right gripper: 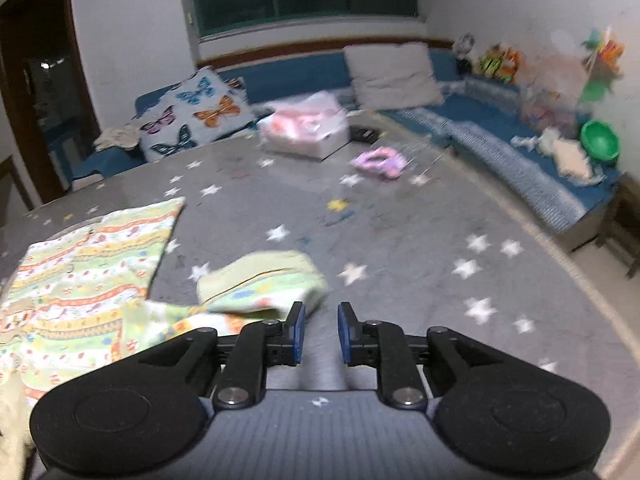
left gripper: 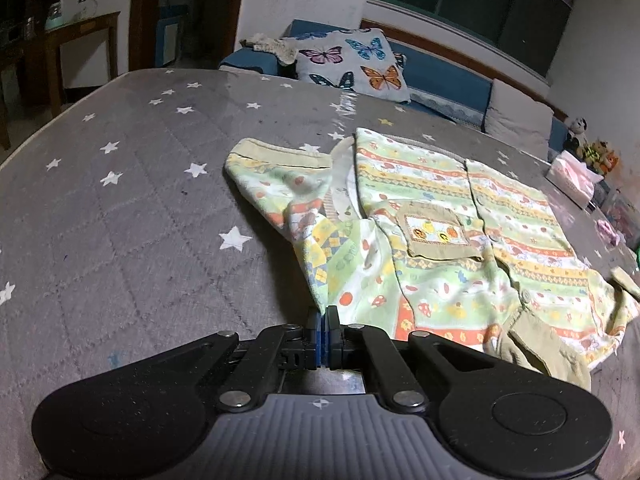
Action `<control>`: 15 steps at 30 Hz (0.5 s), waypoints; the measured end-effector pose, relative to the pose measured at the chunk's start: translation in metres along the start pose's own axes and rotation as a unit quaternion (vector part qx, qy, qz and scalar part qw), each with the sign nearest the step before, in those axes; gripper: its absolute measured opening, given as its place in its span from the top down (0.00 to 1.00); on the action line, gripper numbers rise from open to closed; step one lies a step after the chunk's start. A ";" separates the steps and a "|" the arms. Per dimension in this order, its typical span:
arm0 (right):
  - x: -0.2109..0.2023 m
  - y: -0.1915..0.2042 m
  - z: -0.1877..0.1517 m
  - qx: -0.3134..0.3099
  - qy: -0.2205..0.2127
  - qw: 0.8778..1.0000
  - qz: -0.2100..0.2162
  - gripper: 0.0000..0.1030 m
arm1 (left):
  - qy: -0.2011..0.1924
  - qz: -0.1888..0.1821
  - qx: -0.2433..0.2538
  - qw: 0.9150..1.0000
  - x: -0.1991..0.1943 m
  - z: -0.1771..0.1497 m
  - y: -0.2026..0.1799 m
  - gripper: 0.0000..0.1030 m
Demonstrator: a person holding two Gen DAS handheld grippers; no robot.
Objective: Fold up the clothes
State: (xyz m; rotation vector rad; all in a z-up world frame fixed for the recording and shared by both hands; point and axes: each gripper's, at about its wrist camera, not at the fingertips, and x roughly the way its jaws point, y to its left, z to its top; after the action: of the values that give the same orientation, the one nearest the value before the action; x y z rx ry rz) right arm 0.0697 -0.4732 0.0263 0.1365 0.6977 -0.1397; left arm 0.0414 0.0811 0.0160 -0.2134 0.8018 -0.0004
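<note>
With its blue pads pressed together at the hem of a small pastel-printed button-front shirt [left gripper: 452, 240], the left claw [left gripper: 327, 316] appears to pinch fabric. The right claw [right gripper: 321, 332] hangs spread beside the loose sleeve [right gripper: 260, 284]; a neat fold wants that sleeve gripped at its cuff and drawn flat across the star-patterned grey desk [left gripper: 120, 200].

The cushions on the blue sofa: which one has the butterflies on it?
The butterfly cushion at the sofa's left end in the right wrist view, printed with purple, blue and orange butterflies. The plain pale cushion further right has no pattern.
</note>
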 end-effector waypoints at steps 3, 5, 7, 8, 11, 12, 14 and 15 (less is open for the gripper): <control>-0.010 0.001 0.006 -0.009 -0.015 1.000 -0.004 0.67 | -0.001 0.002 0.006 1.000 -0.002 -0.004 0.000 0.96; -0.012 0.008 0.008 -0.021 -0.017 1.000 0.003 0.56 | -0.002 0.004 0.007 1.000 -0.005 -0.005 0.001 0.91; -0.003 0.022 0.007 -0.044 -0.013 0.999 0.010 0.44 | -0.005 0.006 0.008 1.000 -0.007 -0.006 0.001 0.78; 0.001 0.029 0.006 -0.056 -0.010 0.998 0.014 0.41 | -0.008 0.009 0.009 1.000 -0.008 -0.006 0.001 0.68; 0.013 0.048 0.004 -0.088 -0.005 0.996 0.020 0.33 | -0.017 0.016 0.013 1.000 -0.014 -0.005 0.001 0.60; 0.016 0.048 0.004 -0.093 -0.006 0.996 0.011 0.30 | -0.020 0.017 0.014 1.000 -0.016 -0.005 0.001 0.57; 0.023 0.048 0.004 -0.104 -0.009 0.995 -0.007 0.29 | -0.024 0.023 0.014 0.999 -0.018 -0.002 0.002 0.53; 0.027 0.048 0.004 -0.109 -0.011 0.994 -0.016 0.29 | -0.027 0.026 0.015 0.999 -0.019 -0.001 0.002 0.53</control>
State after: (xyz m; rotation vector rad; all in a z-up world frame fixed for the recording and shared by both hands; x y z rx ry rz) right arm 0.1004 -0.4291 0.0157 -0.0855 0.6889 -0.0951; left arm 0.0274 0.0841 0.0284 -0.1630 0.7536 0.0420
